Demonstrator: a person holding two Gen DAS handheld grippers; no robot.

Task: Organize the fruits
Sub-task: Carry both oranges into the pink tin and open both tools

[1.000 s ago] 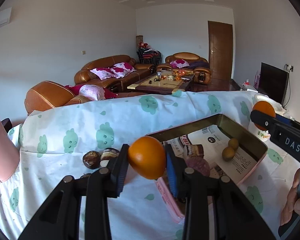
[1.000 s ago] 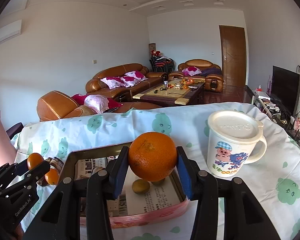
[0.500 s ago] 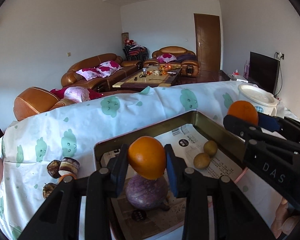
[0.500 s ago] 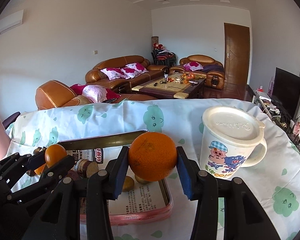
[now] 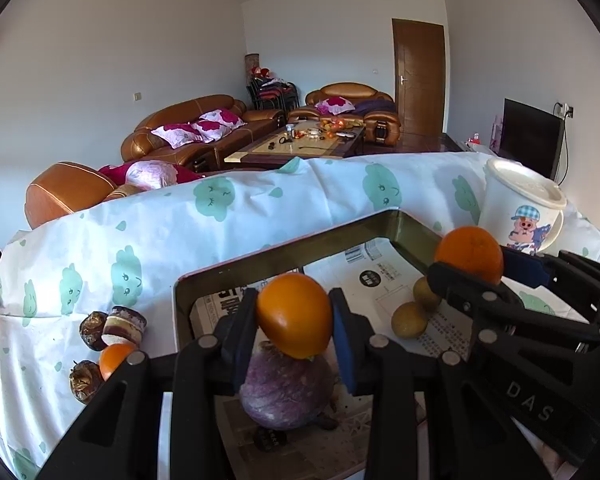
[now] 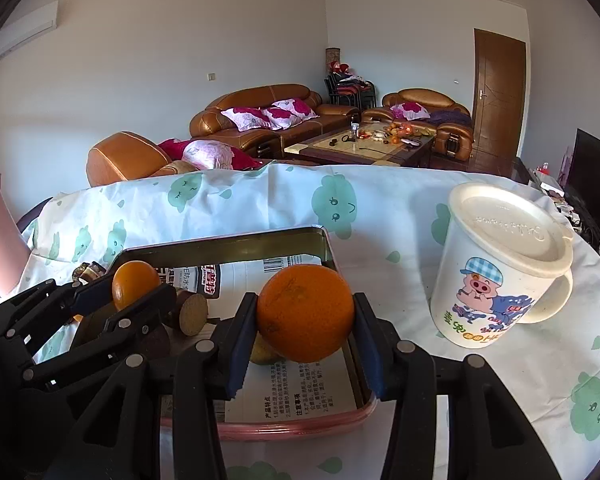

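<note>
My left gripper [image 5: 295,322] is shut on a smooth orange fruit [image 5: 294,314] and holds it above the paper-lined metal tray [image 5: 284,252], right over a purple fruit [image 5: 286,392]. My right gripper [image 6: 305,322] is shut on an orange [image 6: 305,313] above the tray's right part [image 6: 328,246]; it also shows in the left wrist view [image 5: 469,254]. Two small yellow-brown fruits [image 5: 410,320] lie in the tray. The left gripper with its fruit [image 6: 135,285] appears at left in the right wrist view.
A lidded cartoon mug [image 6: 500,264] stands on the tablecloth right of the tray. Several dark fruits and a small orange one [image 5: 112,336] lie on the cloth left of the tray. Sofas and a coffee table stand behind.
Both grippers have moved over the tray and come closer together, each still holding its fruit. The left gripper now hangs above the purple fruit.
</note>
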